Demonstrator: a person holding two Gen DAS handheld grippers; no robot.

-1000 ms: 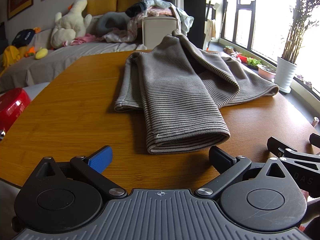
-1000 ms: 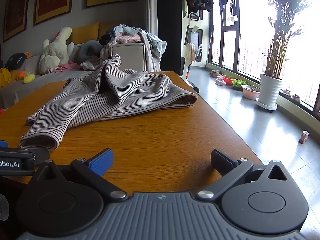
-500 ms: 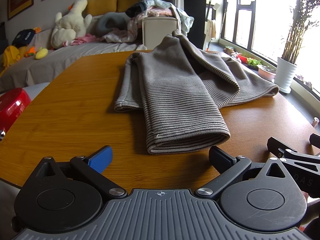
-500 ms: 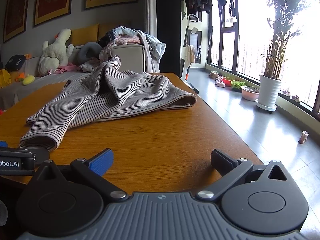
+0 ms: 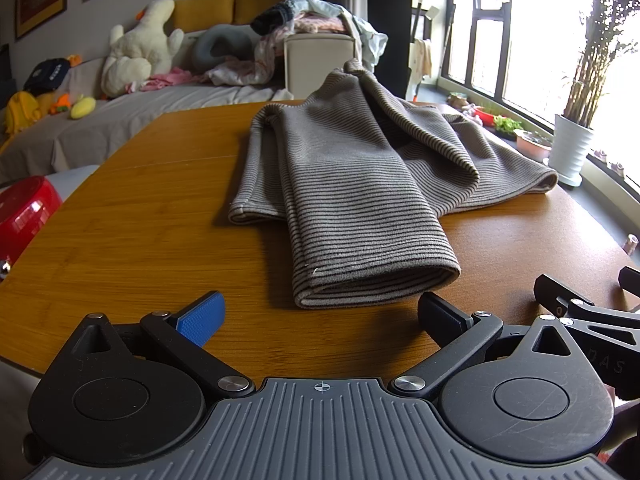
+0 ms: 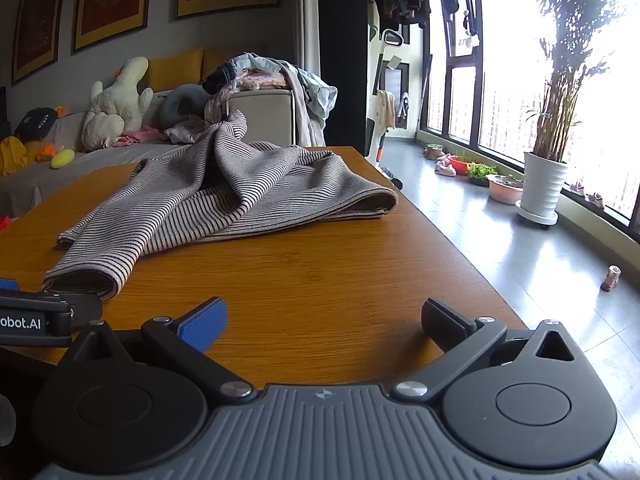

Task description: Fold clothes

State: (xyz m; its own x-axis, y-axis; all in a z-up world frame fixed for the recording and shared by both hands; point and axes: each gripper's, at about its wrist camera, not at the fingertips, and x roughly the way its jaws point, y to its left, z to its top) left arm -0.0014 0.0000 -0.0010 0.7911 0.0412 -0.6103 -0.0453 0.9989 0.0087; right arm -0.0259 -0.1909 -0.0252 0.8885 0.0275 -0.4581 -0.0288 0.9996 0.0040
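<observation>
A grey striped garment (image 5: 360, 184) lies loosely folded on the wooden table (image 5: 140, 232), with one folded end near me and a raised fold at the back. It also shows in the right wrist view (image 6: 224, 196). My left gripper (image 5: 320, 316) is open and empty, just short of the garment's near end. My right gripper (image 6: 324, 320) is open and empty over bare table, to the right of the garment. The right gripper's fingers (image 5: 560, 300) show at the right edge of the left wrist view.
A red object (image 5: 24, 212) sits beyond the table's left edge. A sofa (image 5: 100, 120) with plush toys and a pile of clothes (image 5: 312, 20) stands behind the table. A white potted plant (image 6: 540, 192) stands on the floor by the windows, right.
</observation>
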